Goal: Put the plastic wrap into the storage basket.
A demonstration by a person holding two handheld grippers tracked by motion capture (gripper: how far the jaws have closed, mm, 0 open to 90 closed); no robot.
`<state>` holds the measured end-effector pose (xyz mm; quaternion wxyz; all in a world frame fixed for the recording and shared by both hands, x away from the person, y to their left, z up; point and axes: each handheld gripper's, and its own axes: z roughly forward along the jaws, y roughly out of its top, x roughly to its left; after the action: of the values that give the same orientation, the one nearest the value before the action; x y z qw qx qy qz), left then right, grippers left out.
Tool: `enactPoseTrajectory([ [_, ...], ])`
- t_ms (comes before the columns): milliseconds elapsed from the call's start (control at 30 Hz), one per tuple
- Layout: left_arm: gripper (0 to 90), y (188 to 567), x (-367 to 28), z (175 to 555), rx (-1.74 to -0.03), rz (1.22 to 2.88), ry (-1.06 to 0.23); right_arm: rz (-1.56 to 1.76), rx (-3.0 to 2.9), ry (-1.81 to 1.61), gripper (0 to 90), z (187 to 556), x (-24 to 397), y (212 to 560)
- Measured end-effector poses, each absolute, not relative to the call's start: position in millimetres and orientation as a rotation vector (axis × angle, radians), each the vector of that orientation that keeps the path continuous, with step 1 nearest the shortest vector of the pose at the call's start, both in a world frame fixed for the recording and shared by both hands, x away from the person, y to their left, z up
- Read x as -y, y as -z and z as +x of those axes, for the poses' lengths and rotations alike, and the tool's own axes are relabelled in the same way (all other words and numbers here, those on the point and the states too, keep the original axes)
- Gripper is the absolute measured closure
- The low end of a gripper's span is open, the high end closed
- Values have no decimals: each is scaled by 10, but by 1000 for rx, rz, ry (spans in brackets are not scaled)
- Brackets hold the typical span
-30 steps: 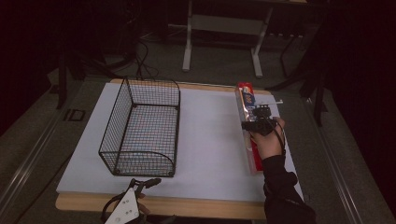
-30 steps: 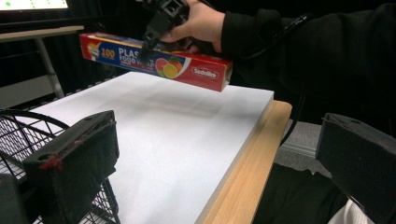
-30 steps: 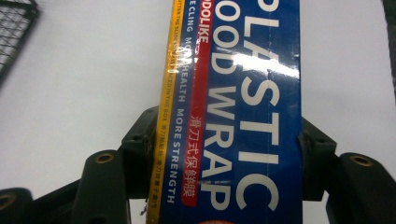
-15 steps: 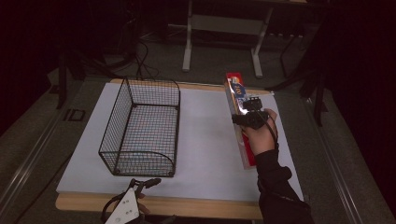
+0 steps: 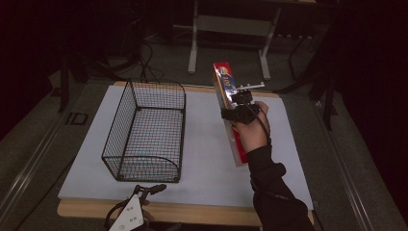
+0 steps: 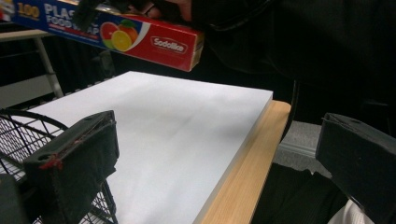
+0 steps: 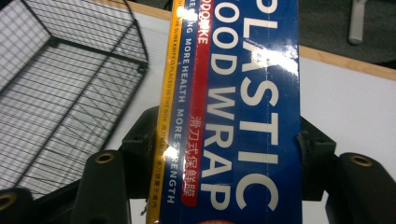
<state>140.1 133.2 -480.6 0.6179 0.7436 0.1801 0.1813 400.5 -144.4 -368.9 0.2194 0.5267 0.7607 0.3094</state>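
A long red and blue plastic food wrap box hangs tilted above the right half of the white mat. My right gripper is shut across its middle. In the right gripper view the box runs up between the two black fingers. A black wire basket stands empty on the left half of the mat, apart from the box. My left gripper rests at the table's front edge, jaws wide open around nothing. From the left gripper view, the box floats above the mat.
The wooden table edge runs along the front below the mat. Behind the table stand a metal frame and dark floor with cables. The basket's rounded rim sits close beside my left gripper's jaw.
My right gripper has lifted the wrap box off the mat's right side, carried it left toward the basket and raised its far end. The left gripper has not moved.
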Motion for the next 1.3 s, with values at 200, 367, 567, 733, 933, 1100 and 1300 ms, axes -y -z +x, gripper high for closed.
enactPoseTrajectory([
  [200,0,4804,-1342,1399,-415,1711,-420,1415,-2126,-888,386,4022,1210,3602],
  [367,0,4802,-1344,1394,-411,1710,-417,1392,-2139,-905,386,4030,1056,3554],
  [567,0,4799,-1347,1389,-410,1706,-417,1348,-2157,-932,385,4026,816,3460],
  [733,0,4800,-1347,1389,-410,1704,-417,1325,-2162,-959,386,4027,637,3379],
  [933,0,4795,-1350,1380,-407,1704,-416,1294,-2175,-996,386,4015,412,3320],
  [1100,0,4795,-1350,1378,-405,1702,-413,1264,-2193,-1027,385,4006,199,3288],
  [1300,0,4798,-1361,1385,-414,1706,-422,1230,-2218,-1072,385,3988,-51,3307],
])
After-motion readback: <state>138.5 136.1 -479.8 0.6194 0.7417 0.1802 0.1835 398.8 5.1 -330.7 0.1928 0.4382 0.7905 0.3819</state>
